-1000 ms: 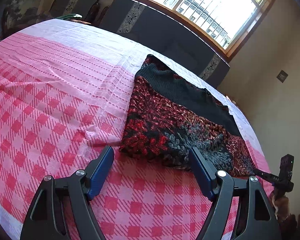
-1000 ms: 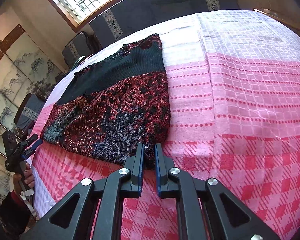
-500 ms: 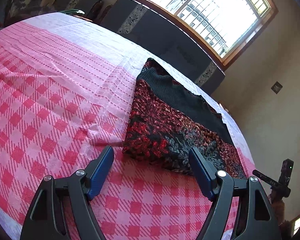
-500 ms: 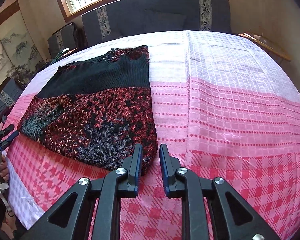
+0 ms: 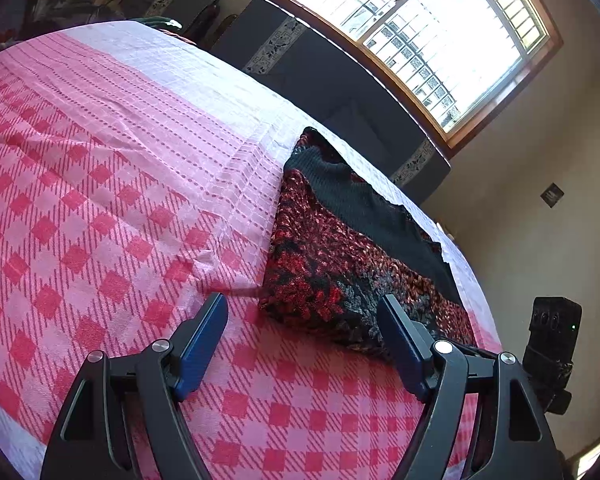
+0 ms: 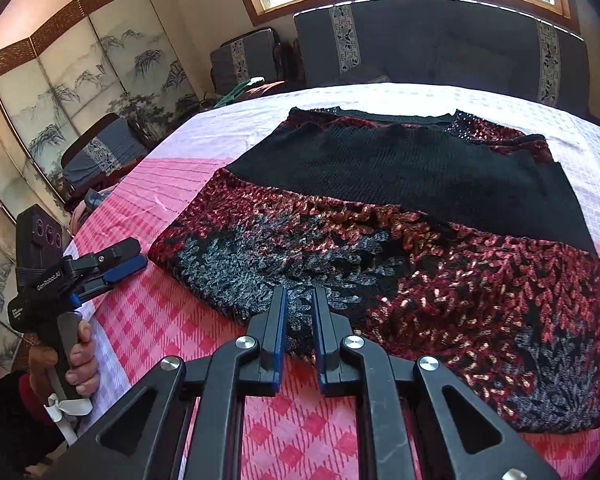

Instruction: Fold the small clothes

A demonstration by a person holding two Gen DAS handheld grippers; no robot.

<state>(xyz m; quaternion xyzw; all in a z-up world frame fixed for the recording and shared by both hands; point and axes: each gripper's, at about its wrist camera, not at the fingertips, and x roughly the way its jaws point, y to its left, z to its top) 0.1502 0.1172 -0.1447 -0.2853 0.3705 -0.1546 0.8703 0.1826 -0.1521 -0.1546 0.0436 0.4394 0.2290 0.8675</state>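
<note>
"GenRobot.AI" reads in white along the left gripper (image 6: 126, 266) body

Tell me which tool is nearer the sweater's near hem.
Right. The right tool has its tips over the sweater hem; the left tool hovers open just short of its corner.

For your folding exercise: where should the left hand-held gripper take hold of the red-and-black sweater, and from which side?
Probably the near left corner of the sweater, approached from the table edge: it lies flat, its thick hem faces the open left hand-held gripper.
</note>
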